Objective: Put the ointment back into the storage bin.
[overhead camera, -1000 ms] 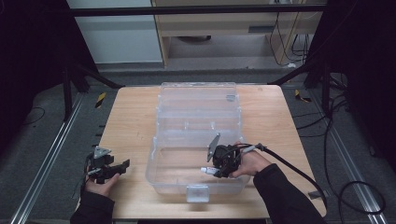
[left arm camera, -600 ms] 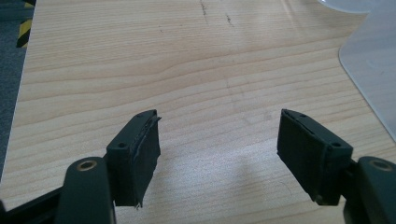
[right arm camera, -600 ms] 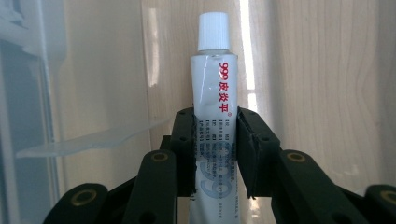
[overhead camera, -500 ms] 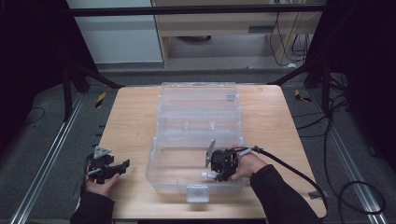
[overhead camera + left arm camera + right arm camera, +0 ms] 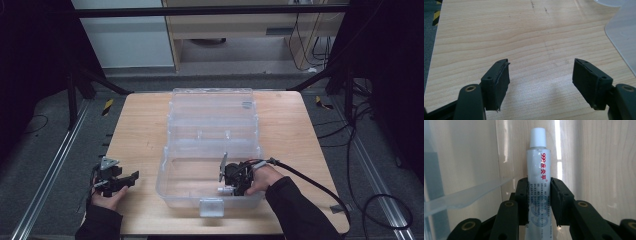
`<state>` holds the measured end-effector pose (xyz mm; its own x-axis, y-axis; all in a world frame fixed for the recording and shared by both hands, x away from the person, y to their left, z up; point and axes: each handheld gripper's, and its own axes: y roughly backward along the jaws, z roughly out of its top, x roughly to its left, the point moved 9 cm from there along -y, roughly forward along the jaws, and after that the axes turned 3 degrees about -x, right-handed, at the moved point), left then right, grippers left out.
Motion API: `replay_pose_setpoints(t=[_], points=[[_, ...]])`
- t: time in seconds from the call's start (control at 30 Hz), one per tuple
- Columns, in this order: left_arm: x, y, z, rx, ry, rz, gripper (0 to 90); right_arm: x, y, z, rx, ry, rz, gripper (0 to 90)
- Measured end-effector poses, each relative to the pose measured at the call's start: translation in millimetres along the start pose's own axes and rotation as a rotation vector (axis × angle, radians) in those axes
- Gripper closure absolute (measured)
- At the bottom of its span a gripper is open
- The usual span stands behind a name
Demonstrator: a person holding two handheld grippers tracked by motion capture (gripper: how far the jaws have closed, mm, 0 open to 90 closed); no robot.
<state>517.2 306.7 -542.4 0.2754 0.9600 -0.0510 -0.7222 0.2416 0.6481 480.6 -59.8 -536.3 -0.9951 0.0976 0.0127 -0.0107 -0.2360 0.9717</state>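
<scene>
The right gripper's (image 5: 226, 186) fingers (image 5: 522, 195) clamp a white tube (image 5: 538, 177) and have carried it slightly leftward inside the clear box (image 5: 210, 150), low over its floor, likely about to set it down. The left gripper (image 5: 540, 82), on the table (image 5: 145, 130), gapes empty.

Both forearms wear dark, long sleeves that reach to the wrists. Each hand carries a black gripper. The left gripper (image 5: 116, 179) has a small grey three-cornered plate on top; its jaws are matt black blocks with a thin pad layer on the inner faces, joined by brass-ringed pivots. The right gripper (image 5: 235, 178) has flat black linkage arms with the same brass-ringed pivots, small screw holes, and a thick black cable trailing to the right.
</scene>
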Motion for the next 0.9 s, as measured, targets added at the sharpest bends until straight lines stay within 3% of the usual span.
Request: replay_pose_setpoints(t=[0.2, 0.37, 0.67, 0.9], points=[[-0.3, -0.1, 0.0, 0.000, -0.001, -0.001, 29.2, 0.6, 2.6, 0.8, -0.010, -0.002, 0.007, 67.8], [-0.3, 0.1, 0.0, 0.000, -0.001, -0.001, 29.2, -2.7, 12.4, 1.0, -0.040, -0.016, -0.023, 65.2], [-0.4, 0.8, 0.3, -0.003, 0.002, -0.001, 29.2, -9.1, 49.0, 4.4, -0.199, -0.110, -0.106, 54.2], [-0.5, 0.8, 0.1, -0.001, 0.000, 0.001, 29.1, -13.8, 79.4, 0.2, -0.390, -0.202, -0.182, 46.4]])
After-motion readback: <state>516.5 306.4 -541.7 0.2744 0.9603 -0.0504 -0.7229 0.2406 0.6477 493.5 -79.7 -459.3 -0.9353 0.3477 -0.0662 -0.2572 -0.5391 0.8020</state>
